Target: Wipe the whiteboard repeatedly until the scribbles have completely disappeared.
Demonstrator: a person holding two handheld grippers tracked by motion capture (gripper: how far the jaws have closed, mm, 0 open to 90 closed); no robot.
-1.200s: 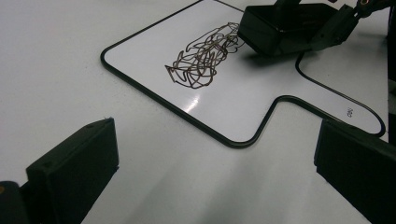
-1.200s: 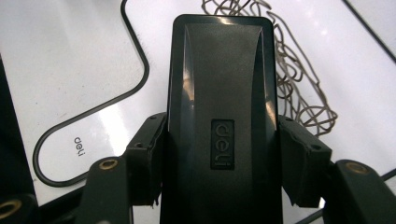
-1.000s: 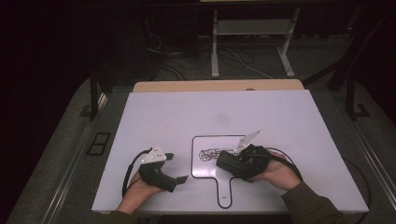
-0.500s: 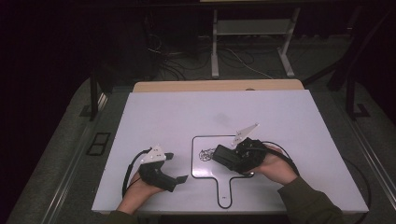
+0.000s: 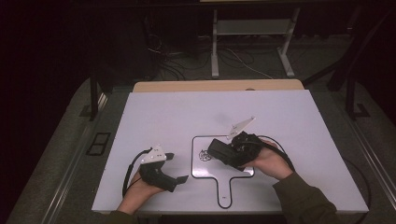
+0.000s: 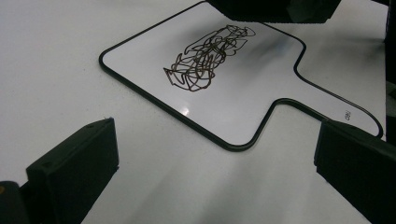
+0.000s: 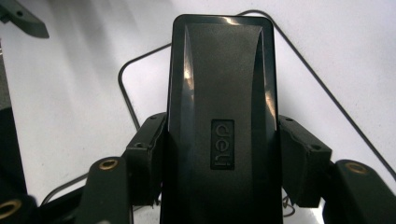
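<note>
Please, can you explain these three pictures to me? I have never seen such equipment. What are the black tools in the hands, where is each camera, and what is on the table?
A person sits at a white table and holds a tool in each hand. Each tool is a hand-held gripper with two black jaws.

One picture is taken from above. The other two come from small cameras riding on the tools, looking along the jaws.

A small whiteboard with a handle lies on the table. It has a dark scribble on it.

The right hand-held gripper is shut on a black eraser, above the board. The left hand-held gripper is open, holds nothing, and points at the board.
</note>
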